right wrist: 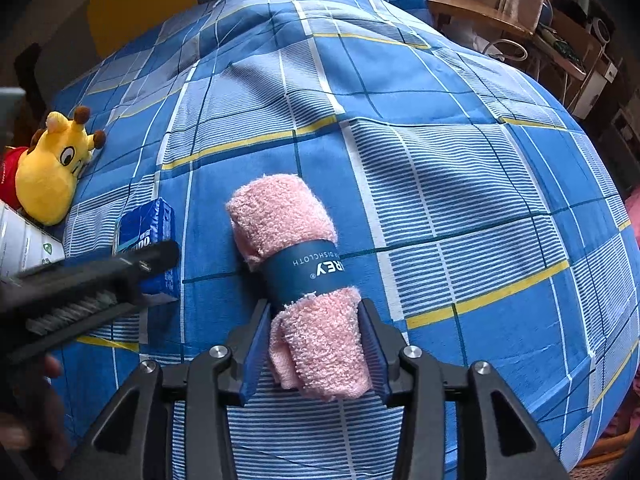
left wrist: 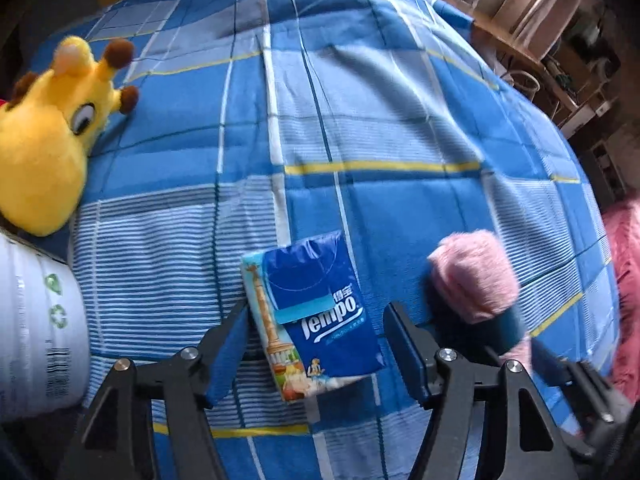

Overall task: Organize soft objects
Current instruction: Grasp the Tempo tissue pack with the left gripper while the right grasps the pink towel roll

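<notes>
A: Tissues first: a blue Tempo tissue pack (left wrist: 316, 320) lies flat on the blue plaid bedspread (left wrist: 360, 120), right between the fingers of the left gripper (left wrist: 316, 354). Jaws stand apart, a clear gap on the right side, and the left pad sits just beside the pack's edge; I can't tell whether it touches. No squeeze on it.

B: And the right gripper (right wrist: 316, 350)? Its blue pads sit on both sides of a rolled pink dishcloth (right wrist: 304, 280), down at the roll's 6 o'clock end. The terry meets the pads on both sides, so that's a hold, jaws about halfway in.

A: A dark blue paper band (right wrist: 308, 270) wraps the roll's middle, and the free end points to 12 o'clock, tilting a touch toward 11.

B: From the right wrist camera, the tissue pack (right wrist: 148, 236) is at 9 o'clock of the roll, partly behind the left gripper's black body.

A: Further out at 10 o'clock, a yellow giraffe plush (right wrist: 52, 168) lies on the bedspread, its head toward the middle of the bed.

B: Containers? A white printed one (left wrist: 36, 328) with recycling marks pokes in at 8 o'clock of the left wrist view, just below the plush. Its inside is hidden, so contents unknown.

A: Something fluffy and pink (left wrist: 624, 280) shows at the 3 o'clock edge.
</notes>
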Demonstrator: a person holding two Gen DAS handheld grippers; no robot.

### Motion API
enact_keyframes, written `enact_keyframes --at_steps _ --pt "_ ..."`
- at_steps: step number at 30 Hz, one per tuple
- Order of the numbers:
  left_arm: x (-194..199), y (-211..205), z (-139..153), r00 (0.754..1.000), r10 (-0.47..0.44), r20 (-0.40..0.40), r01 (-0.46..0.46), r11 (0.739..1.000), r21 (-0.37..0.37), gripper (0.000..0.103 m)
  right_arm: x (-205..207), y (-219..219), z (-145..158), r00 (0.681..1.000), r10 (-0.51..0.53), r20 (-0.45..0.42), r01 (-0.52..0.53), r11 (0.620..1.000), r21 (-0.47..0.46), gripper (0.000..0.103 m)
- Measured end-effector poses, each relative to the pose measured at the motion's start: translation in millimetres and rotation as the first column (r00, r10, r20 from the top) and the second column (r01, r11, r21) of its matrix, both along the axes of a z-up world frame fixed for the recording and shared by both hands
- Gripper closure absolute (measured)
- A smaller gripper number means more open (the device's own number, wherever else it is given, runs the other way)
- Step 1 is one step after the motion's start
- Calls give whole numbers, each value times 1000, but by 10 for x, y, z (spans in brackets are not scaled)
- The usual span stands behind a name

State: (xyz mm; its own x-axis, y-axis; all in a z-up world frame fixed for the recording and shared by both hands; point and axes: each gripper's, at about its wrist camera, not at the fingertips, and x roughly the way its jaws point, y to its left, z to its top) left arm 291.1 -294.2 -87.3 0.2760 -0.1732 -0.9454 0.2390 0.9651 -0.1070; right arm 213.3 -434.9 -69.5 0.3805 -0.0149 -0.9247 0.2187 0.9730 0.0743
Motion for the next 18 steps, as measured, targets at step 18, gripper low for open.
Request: enact_keyframes --at_steps 18 --pt "-1548 1187 606 935 -56 351 83 995 -63 48 7 263 -133 996 93 -2 -91 981 -174 54"
